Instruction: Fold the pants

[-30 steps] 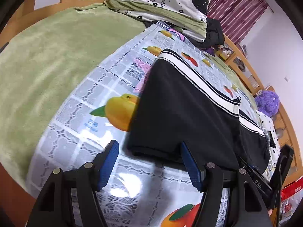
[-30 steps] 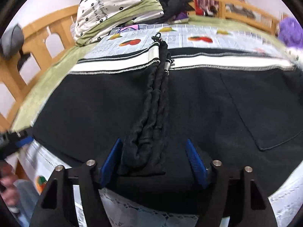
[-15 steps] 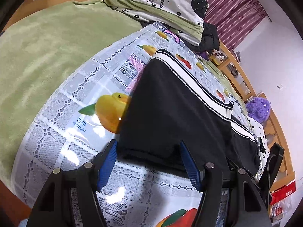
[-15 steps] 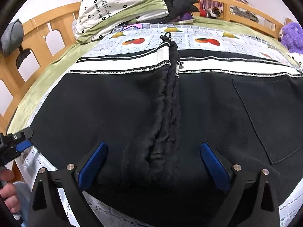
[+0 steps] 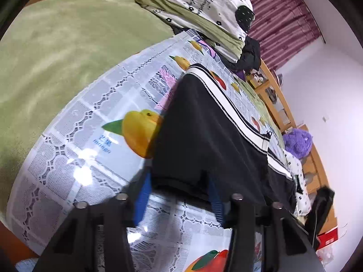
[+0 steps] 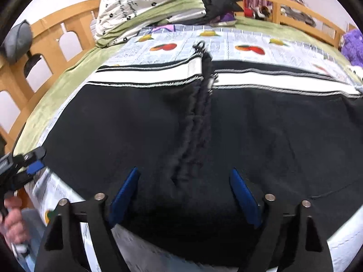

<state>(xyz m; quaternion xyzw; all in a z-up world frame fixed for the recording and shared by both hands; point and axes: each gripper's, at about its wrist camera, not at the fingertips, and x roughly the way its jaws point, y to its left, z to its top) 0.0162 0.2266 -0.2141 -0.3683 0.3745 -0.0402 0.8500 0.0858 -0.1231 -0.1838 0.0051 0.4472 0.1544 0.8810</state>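
A: What had moved since the earlier frame?

B: The left hand-held gripper [image 5: 179,195] had narrowed; its blue pads now pressed in on the near hem corner of the black pants [image 5: 204,136], though I could not tell if they truly pinched it. The right hand-held gripper [image 6: 183,195] had shifted too: a second ago its pads hugged the bunched black waistband, half a second ago they were spread widest, and now they stood open, wide either side of it, over the cloth.

A: And the surface?

B: The pants lay spread flat on a glossy fruit-print cloth [image 5: 95,136] covering a bed, with a green blanket [image 5: 56,56] beneath it. The white and black side stripes ran along the far edge.

A: The room?

B: A wooden bed rail [image 6: 56,36] ran behind, a folded spotted quilt [image 5: 204,6] was piled at the head, maroon curtains [image 5: 283,15] hung beyond, and a purple plush toy [image 5: 297,142] sat far right
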